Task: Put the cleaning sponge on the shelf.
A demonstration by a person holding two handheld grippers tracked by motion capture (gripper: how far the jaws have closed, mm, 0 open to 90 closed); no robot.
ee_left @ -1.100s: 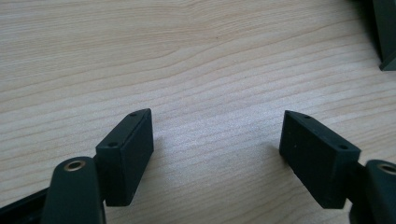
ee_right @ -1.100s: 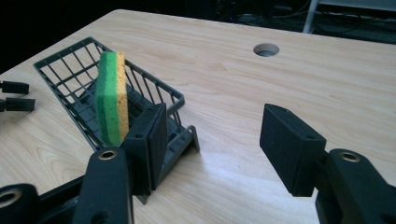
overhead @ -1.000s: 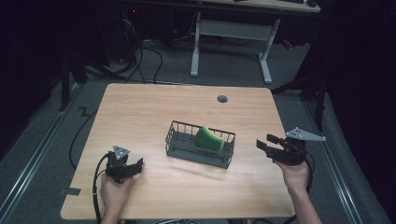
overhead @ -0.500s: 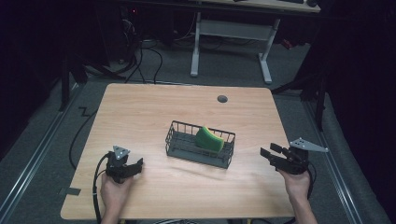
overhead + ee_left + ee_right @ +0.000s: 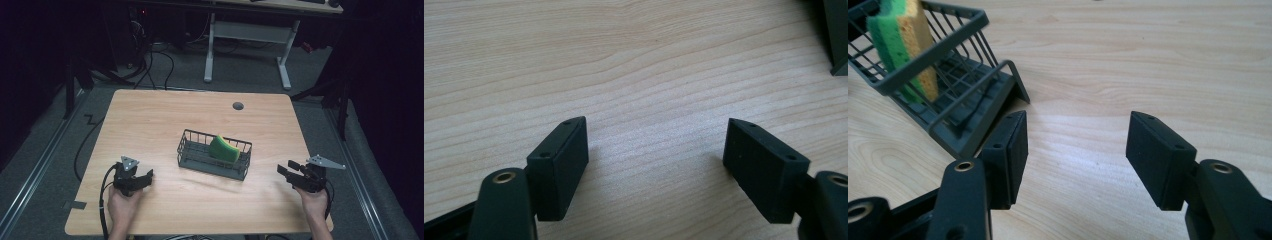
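While the far side of the room lies in deep shadow, so that little beyond a white-legged desk (image 5: pixel 248 37) and some floor cables can be made out, the wooden surface (image 5: pixel 150 125) is well lit. Its near edge is cut off at the bottom of the high view, along with most of the person's forearms.

A dark wire basket (image 5: pixel 214 154) sits near the middle of the surface, with a sponge (image 5: pixel 223 149) leaning tilted inside it toward its right end. In the high view the sponge reads only as green; the right gripper view shows it as a green scouring layer (image 5: pixel 892 27) bonded to a yellow body, its top cut off by the upper edge. The basket (image 5: pixel 948 85) there has thin rods for walls and floor and a thicker rim; its far end runs out of view.

In the left gripper view only a dark corner of the basket (image 5: pixel 836 35) shows at the upper right.

The left claw (image 5: pixel 141 178) rests low near the front left of the surface, well apart from the basket; its jaws (image 5: pixel 656 150) stand wide apart over bare wood, with nothing between them. The right claw (image 5: pixel 286 169) is near the front right, pointing toward the basket; its jaws (image 5: pixel 1075 145) are likewise spread wide and empty, the left one just beside the basket's nearest corner, though whether it touches cannot be told.

A small round grommet (image 5: pixel 238 106) marks the far part of the surface.
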